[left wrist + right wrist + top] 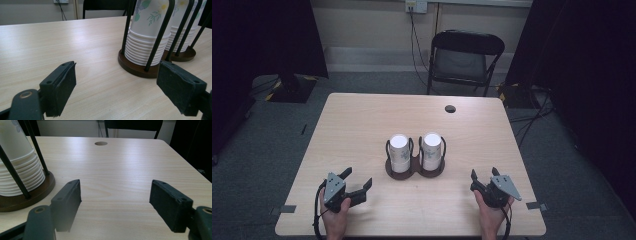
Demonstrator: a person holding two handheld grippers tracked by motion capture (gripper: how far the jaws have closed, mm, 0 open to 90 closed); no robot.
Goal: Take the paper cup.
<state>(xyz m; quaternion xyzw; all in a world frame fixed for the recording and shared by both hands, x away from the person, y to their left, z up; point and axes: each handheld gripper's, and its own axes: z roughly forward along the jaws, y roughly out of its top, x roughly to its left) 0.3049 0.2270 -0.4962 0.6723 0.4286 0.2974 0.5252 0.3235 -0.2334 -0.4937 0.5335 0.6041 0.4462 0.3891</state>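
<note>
While both hands rest near the table's (362, 120) front edge, the high view puts the two cup stacks (400, 152) in their holder (415, 169) mid-table, ahead and between, roughly equally near the left gripper (359, 184) and right gripper (484, 180). From the left gripper view, jaws apart and empty, the stacks stand upright ahead-right. From the right gripper view, jaws likewise apart, they rise ahead-left.

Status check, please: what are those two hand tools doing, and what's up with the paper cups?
Left tool open, empty. Right tool open, empty. Two cup stacks upside down in the dark holder, untouched. Table between tools and cups clear.
</note>
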